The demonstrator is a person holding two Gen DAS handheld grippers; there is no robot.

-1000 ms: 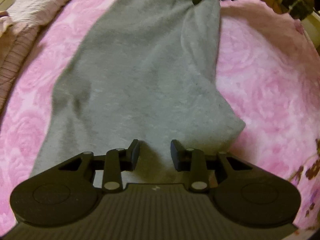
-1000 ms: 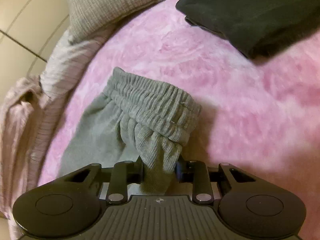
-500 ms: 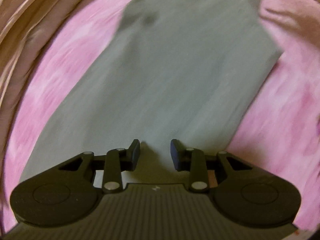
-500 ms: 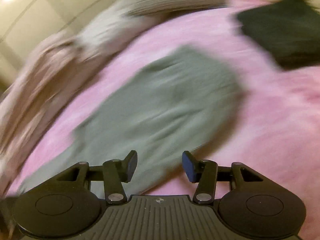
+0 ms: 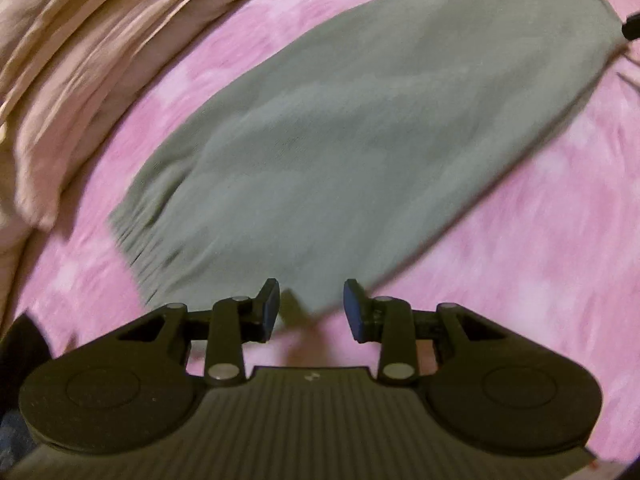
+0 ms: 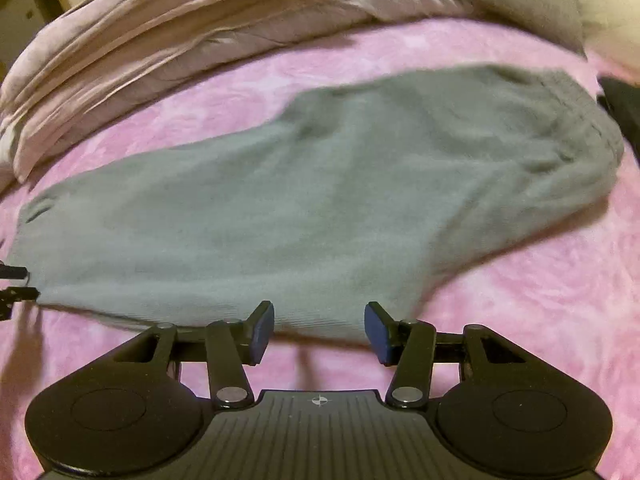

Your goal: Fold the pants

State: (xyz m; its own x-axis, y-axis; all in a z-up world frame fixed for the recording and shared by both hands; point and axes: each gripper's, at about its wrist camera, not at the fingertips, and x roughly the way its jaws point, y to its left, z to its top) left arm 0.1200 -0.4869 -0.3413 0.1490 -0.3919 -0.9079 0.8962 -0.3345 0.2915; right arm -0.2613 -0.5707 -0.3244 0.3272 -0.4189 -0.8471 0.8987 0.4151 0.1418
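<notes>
The grey pants (image 6: 320,200) are lying flat and lengthwise on a bed under a pink blanket (image 6: 540,300), waistband toward the right in the right wrist view. A pale pink bedsheet (image 6: 160,40) is bunching along the far edge. The left gripper (image 5: 311,308) is hanging released over the pants' hem. The right gripper (image 6: 319,330) is opening, nothing pinched between its jaws.
</notes>
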